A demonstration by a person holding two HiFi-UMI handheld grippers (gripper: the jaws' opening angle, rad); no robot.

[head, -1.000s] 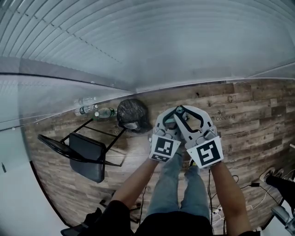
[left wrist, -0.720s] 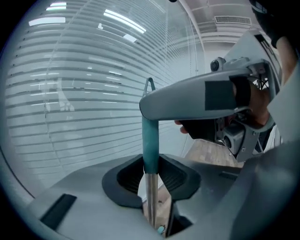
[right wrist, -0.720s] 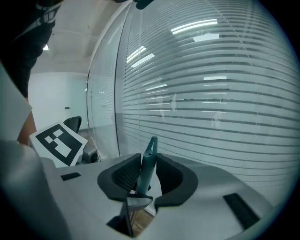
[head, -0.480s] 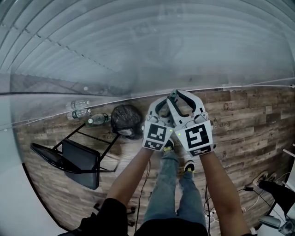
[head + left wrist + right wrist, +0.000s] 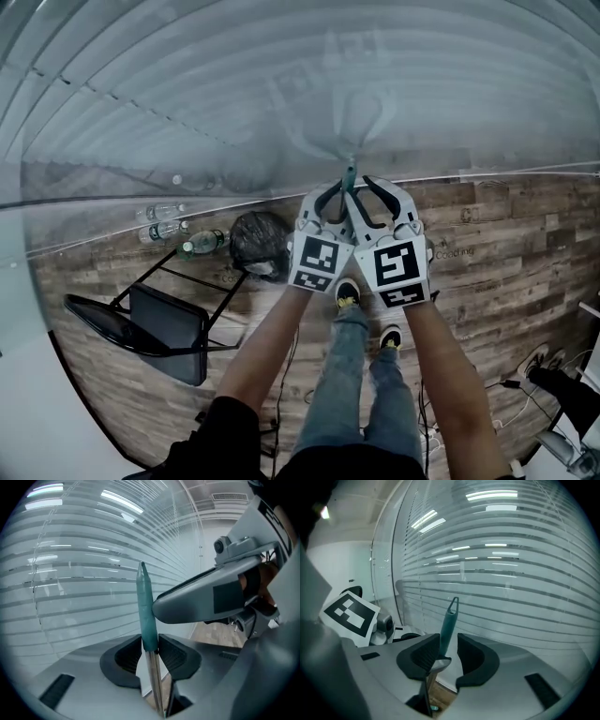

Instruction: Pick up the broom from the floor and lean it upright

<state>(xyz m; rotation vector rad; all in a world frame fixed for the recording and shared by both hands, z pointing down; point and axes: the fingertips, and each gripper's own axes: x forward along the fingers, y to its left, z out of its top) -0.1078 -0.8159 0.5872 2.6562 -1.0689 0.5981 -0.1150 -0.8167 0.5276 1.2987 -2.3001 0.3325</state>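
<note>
The broom's handle [image 5: 350, 178] has a teal grip with a hanging loop and a metal shaft below; it stands upright in front of the glass wall. My left gripper [image 5: 330, 199] is shut on it, its pads pressed on the teal grip [image 5: 147, 616] from both sides. My right gripper [image 5: 375, 195] sits right beside the left one, jaws opening. The handle [image 5: 447, 625] stands between its pads, against the left pad with a gap to the right pad. The broom's head is hidden below my arms.
A glass wall with blinds [image 5: 281, 94] rises just ahead. A black folding chair [image 5: 159, 323] lies on the wooden floor at left, with a black bag [image 5: 258, 242] and bottles [image 5: 173, 230] near the wall. Cables [image 5: 506, 384] trail at right. The person's feet [image 5: 347, 295] are below the grippers.
Both grippers moved forward toward the wall with the handle between them. The handle's tip now stands up in front of the blinds. The right jaws have widened.
</note>
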